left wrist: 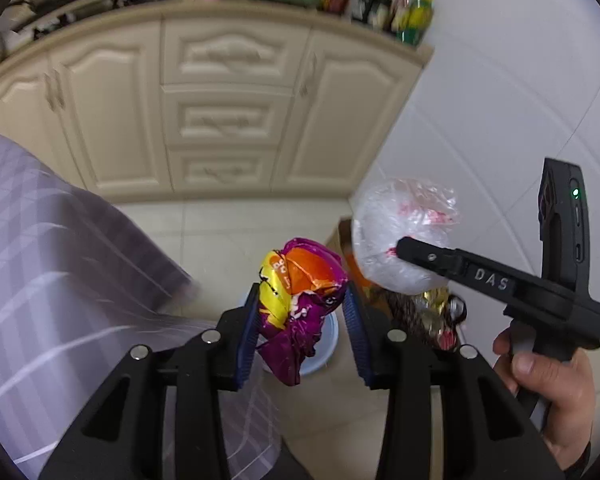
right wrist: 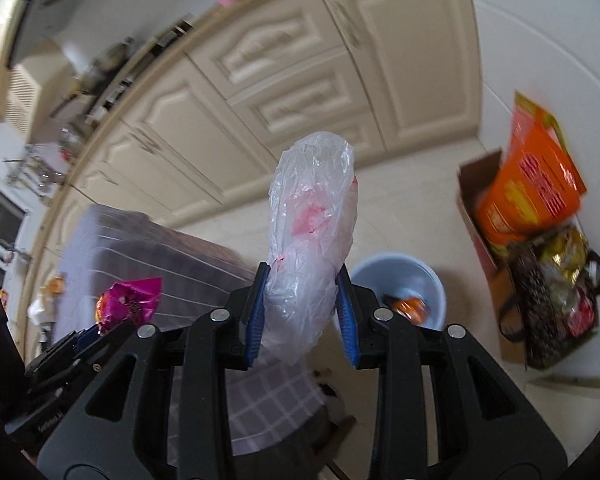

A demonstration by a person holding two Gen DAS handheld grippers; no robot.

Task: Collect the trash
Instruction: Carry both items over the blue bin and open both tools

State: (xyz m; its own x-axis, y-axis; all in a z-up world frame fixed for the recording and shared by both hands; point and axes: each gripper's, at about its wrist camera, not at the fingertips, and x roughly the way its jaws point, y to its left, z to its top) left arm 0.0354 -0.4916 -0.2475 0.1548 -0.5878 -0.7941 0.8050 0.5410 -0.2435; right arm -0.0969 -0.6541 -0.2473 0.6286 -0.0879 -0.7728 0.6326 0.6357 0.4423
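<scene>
Left wrist view: the left gripper (left wrist: 302,322) grips a crumpled purple wrapper (left wrist: 300,300) with orange and yellow print, pinched between its blue-padded fingers (left wrist: 248,330). Past the fingertips and beneath the wrapper sits a pale blue bin (left wrist: 324,344) on the floor (left wrist: 228,228). To the right of the fingers, the right gripper (left wrist: 404,246) reaches in, held by a hand (left wrist: 552,384), its tip against a clear plastic bag (left wrist: 400,232). Left of the fingers hangs a purple checked cloth (left wrist: 40,260). Cream cabinets (left wrist: 228,112) stand ahead.

Right wrist view: the right gripper (right wrist: 302,304) is clamped on the bag (right wrist: 312,240), which sticks up between the fingers (right wrist: 256,312). Just right of the fingertips lies the bin (right wrist: 400,280) with an orange wrapper (right wrist: 412,308) inside. Far right, a cardboard box (right wrist: 476,208) holds an orange packet (right wrist: 532,188), with a dark bag (right wrist: 552,300) beside it. Low left, the left gripper (right wrist: 96,330) holds the purple wrapper (right wrist: 130,300) before the cloth-covered desk (right wrist: 148,240).
</scene>
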